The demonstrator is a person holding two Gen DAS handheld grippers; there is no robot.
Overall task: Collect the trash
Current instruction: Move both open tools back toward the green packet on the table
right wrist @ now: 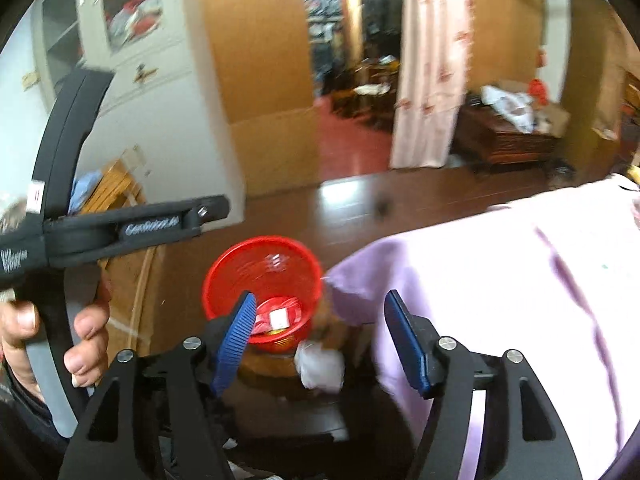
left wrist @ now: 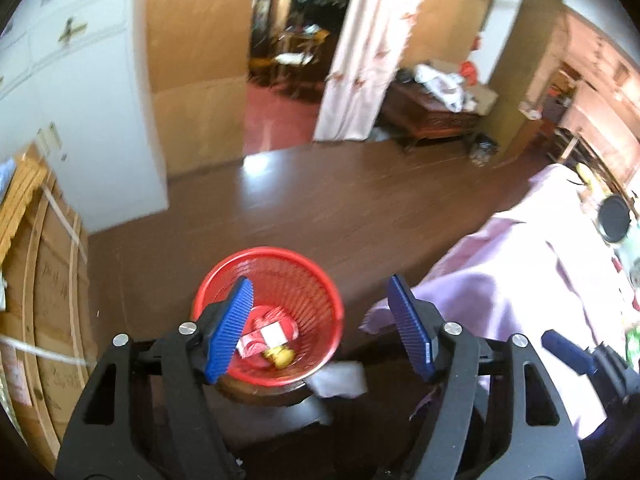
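A red mesh waste basket [left wrist: 320,280] stands on a dark stool, with red-and-white wrappers [left wrist: 266,334] and a yellow scrap [left wrist: 282,356] at its bottom. It also shows in the right wrist view [right wrist: 240,268]. A white crumpled tissue [left wrist: 340,378] lies on the stool just right of the basket, seen too in the right wrist view [right wrist: 320,366]. My left gripper [left wrist: 320,328] is open and empty above the basket. My right gripper [right wrist: 318,340] is open and empty above the basket and tissue. A blue finger of the right gripper [left wrist: 566,350] shows at the right of the left view.
A table with a pink cloth [left wrist: 520,272] lies to the right. Cardboard boxes and wood [left wrist: 44,300] stand at the left by a white cabinet [left wrist: 80,100]. Brown floor [left wrist: 320,200] stretches ahead to a doorway and a curtain [left wrist: 360,52].
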